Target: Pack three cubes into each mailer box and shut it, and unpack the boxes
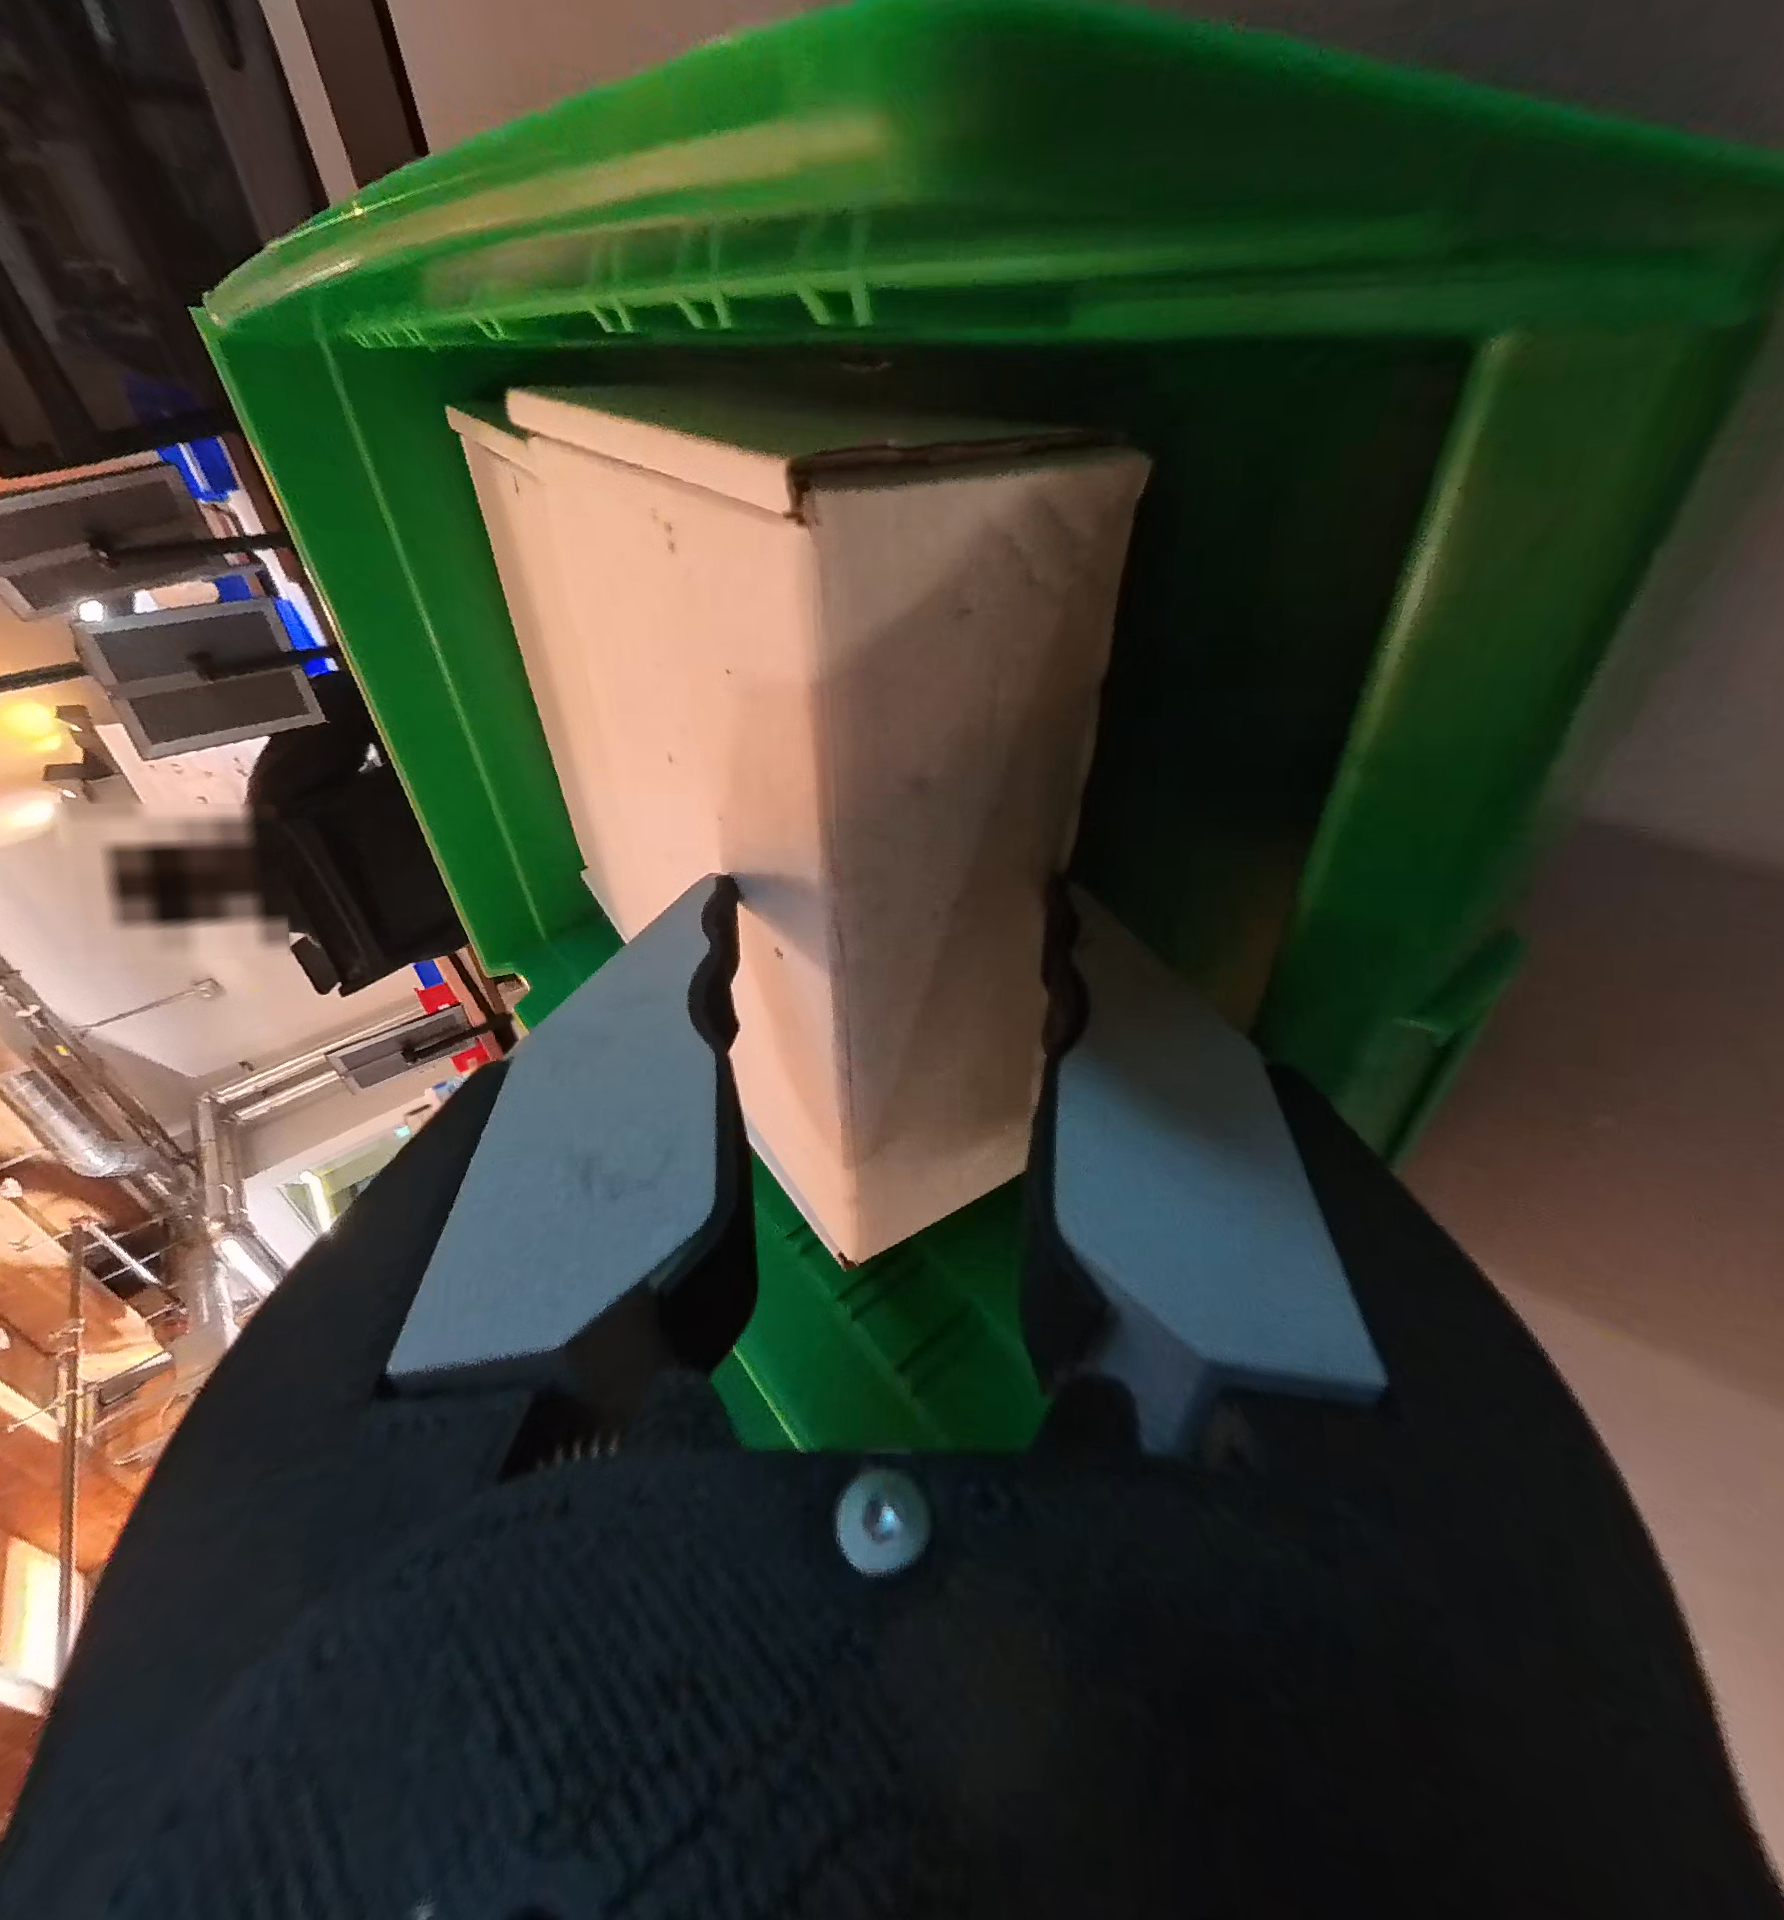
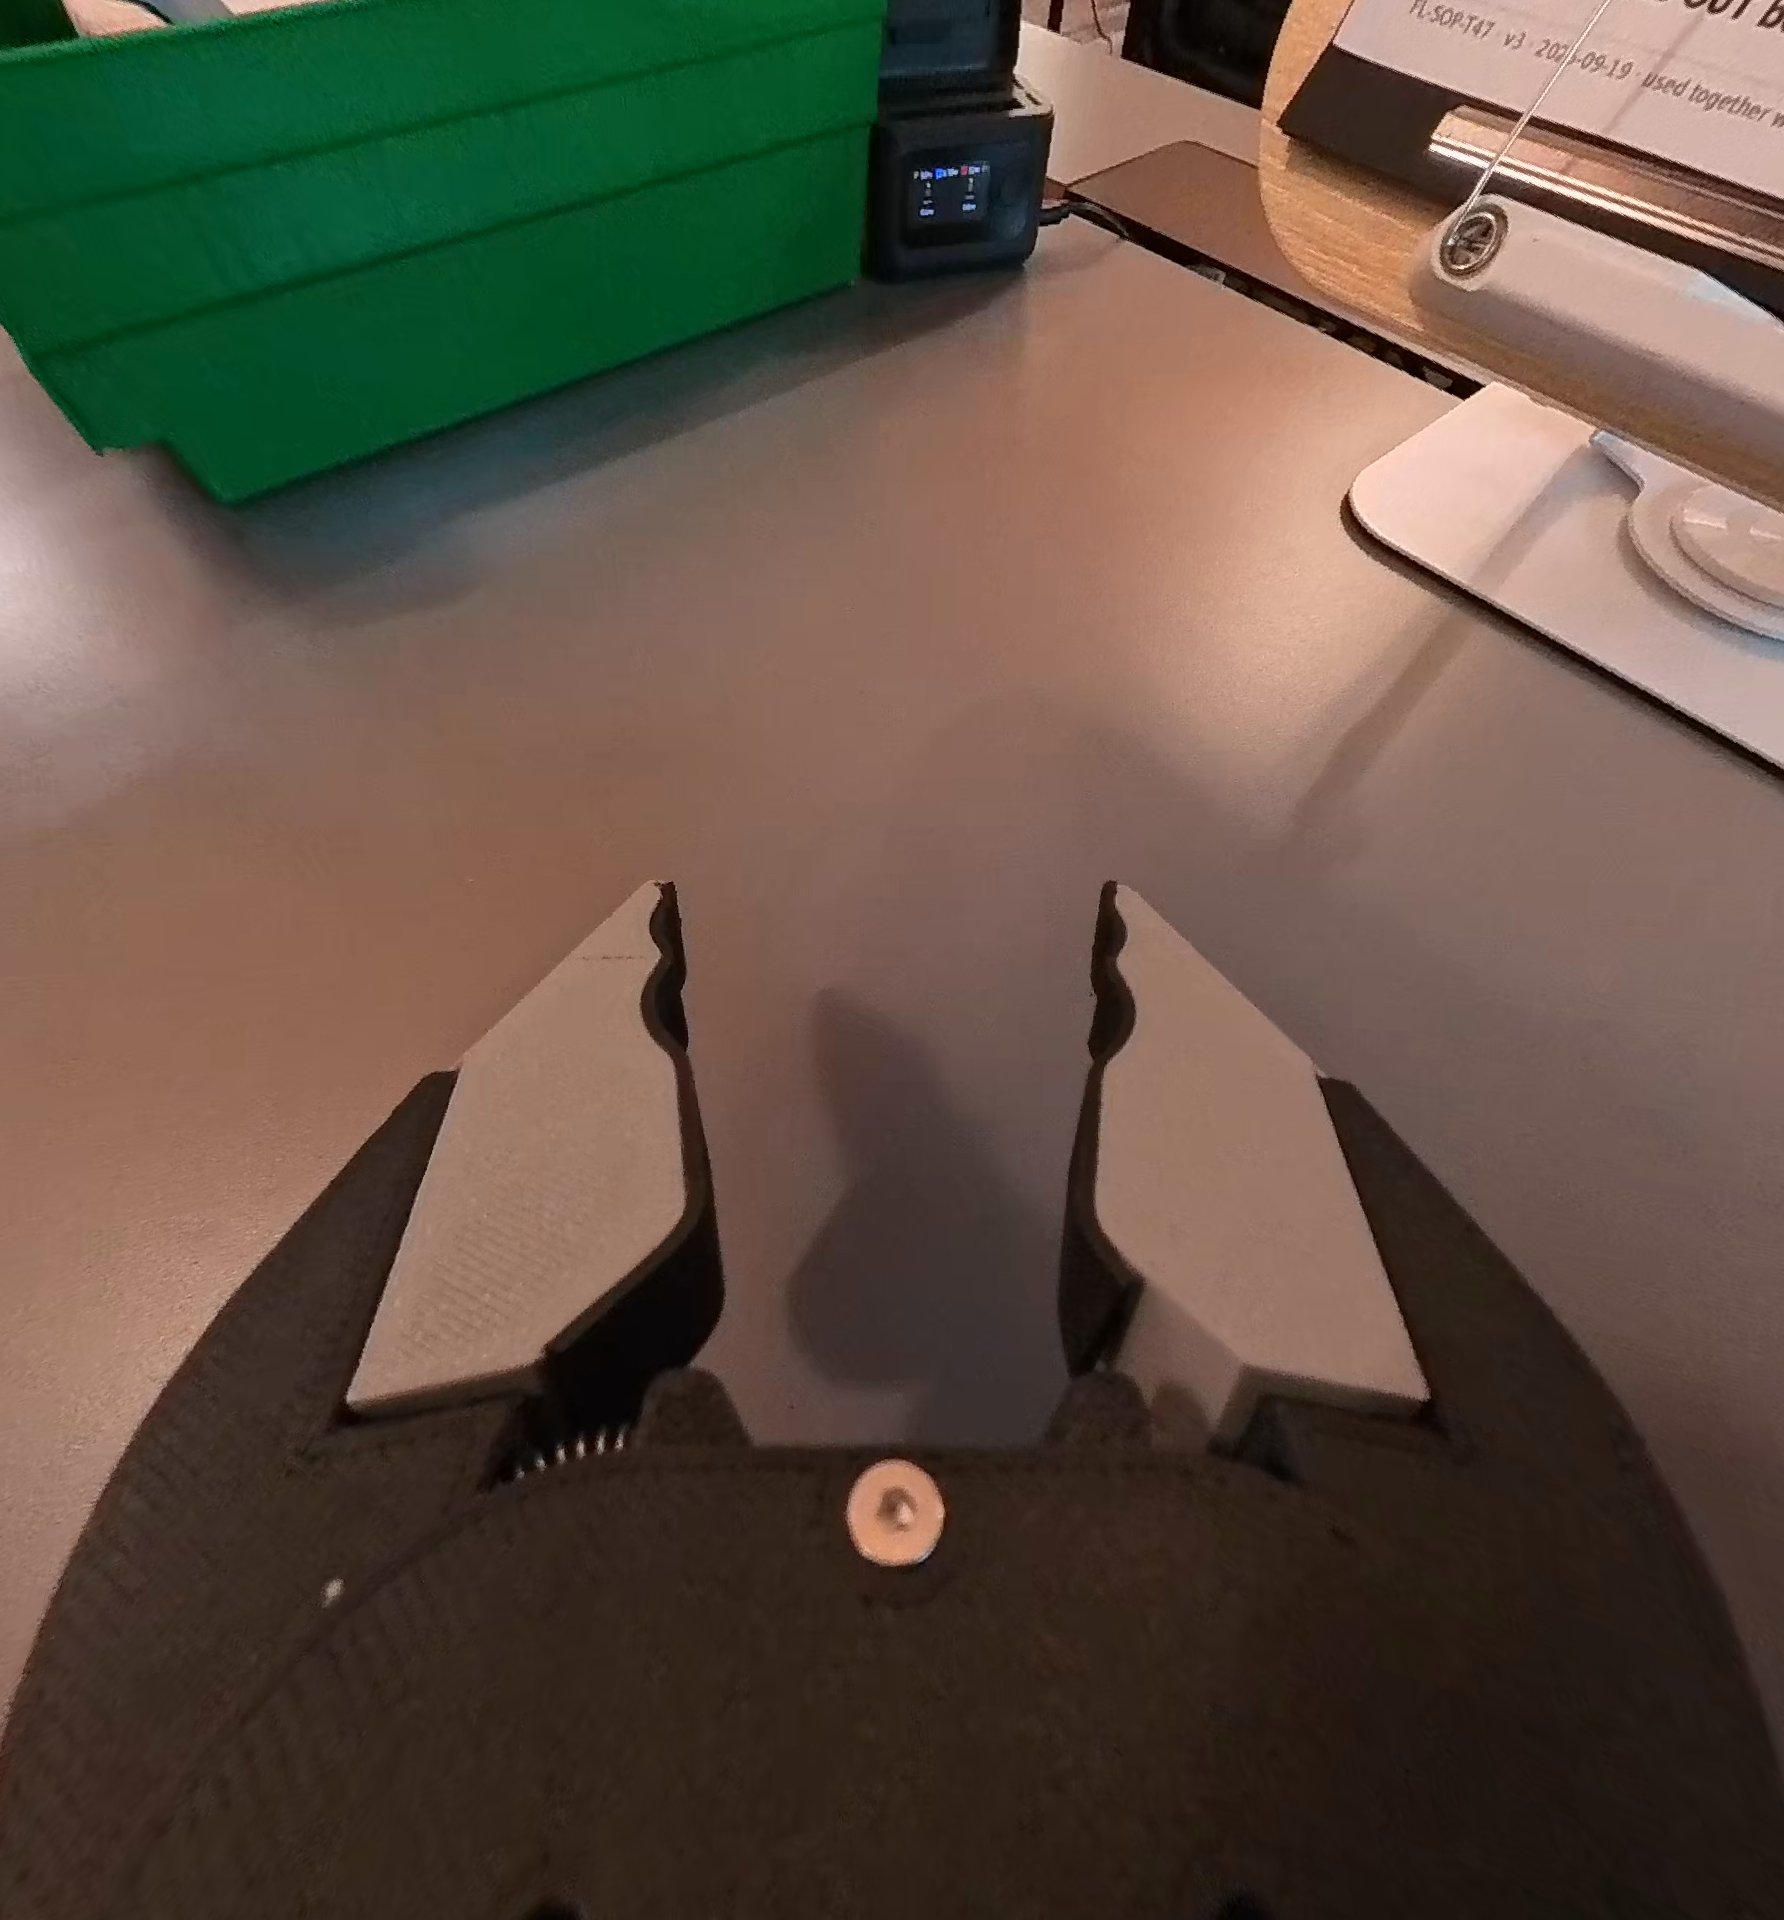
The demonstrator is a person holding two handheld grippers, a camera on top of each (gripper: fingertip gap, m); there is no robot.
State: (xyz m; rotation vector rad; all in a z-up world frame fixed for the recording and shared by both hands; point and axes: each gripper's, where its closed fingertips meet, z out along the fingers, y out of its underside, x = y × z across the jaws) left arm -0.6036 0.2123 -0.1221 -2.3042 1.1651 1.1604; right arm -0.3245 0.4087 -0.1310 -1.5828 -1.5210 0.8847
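Mailer box (image 1: 846, 748), far end inside green bin (image 1: 1387, 727)

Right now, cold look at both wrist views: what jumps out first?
The left gripper is shut on a pale closed mailer box, held in front of the green bin that fills its view. The right gripper is open with nothing between its fingers, above the bare grey table, with the green bin at far left and a white stand base at right.
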